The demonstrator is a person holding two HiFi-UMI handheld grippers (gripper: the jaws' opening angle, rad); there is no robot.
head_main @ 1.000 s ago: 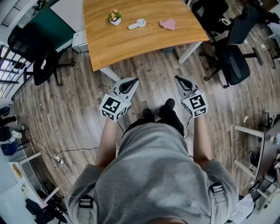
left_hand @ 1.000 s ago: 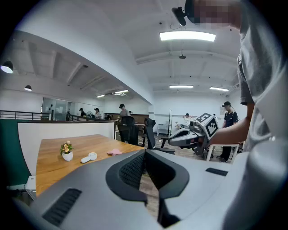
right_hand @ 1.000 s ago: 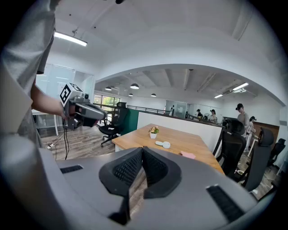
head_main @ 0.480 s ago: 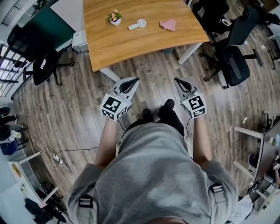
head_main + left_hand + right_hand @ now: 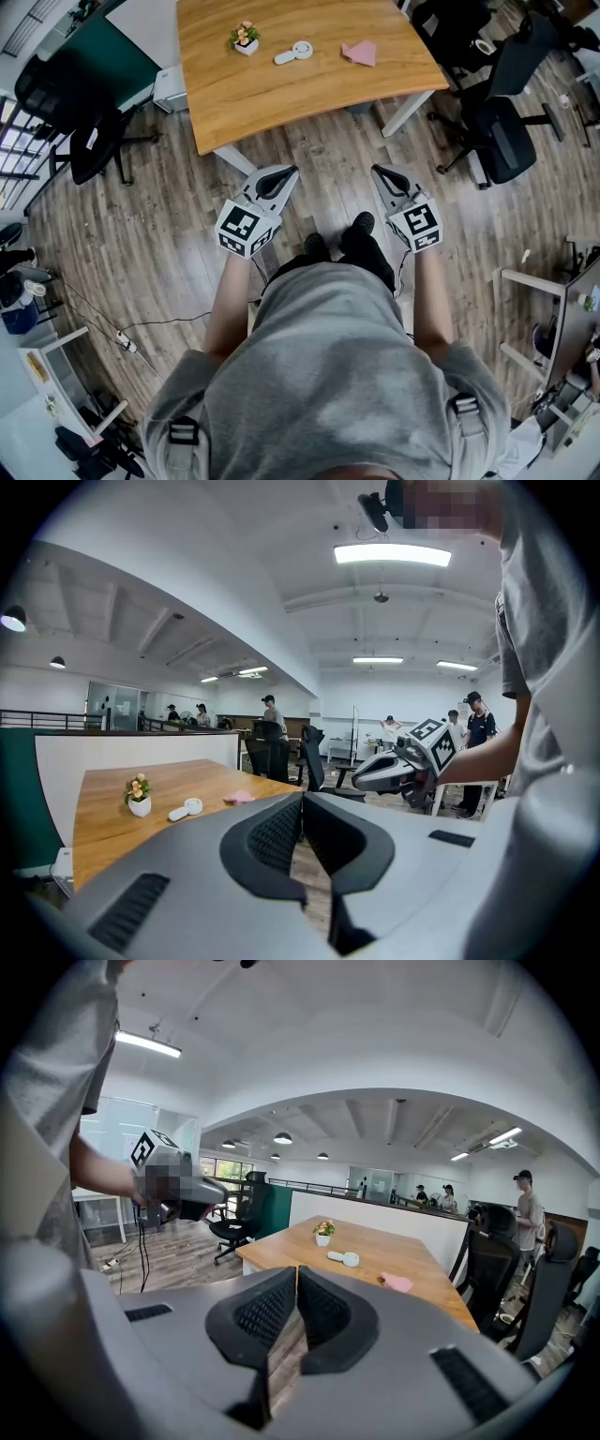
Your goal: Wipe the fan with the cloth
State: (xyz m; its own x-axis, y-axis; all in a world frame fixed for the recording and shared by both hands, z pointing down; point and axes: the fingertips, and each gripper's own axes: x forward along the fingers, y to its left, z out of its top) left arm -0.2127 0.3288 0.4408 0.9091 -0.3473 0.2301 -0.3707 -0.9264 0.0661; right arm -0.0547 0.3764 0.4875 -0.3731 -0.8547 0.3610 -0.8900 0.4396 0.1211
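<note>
Nothing has shifted since the earlier frames. We find the left gripper (image 5: 289,173) clenched on nothing, and the right gripper (image 5: 378,172) likewise pressed together and empty. Both hang over the floor (image 5: 141,244), short of the table (image 5: 281,103). On it we note the fan (image 5: 293,52), untouched, the cloth (image 5: 360,52) lying apart to its right, and a potted plant (image 5: 246,38) to its left.

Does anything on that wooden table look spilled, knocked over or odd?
Nothing stands out. The plant stands upright, the fan lies flat beside it, and the cloth lies apart, all on the table.
</note>
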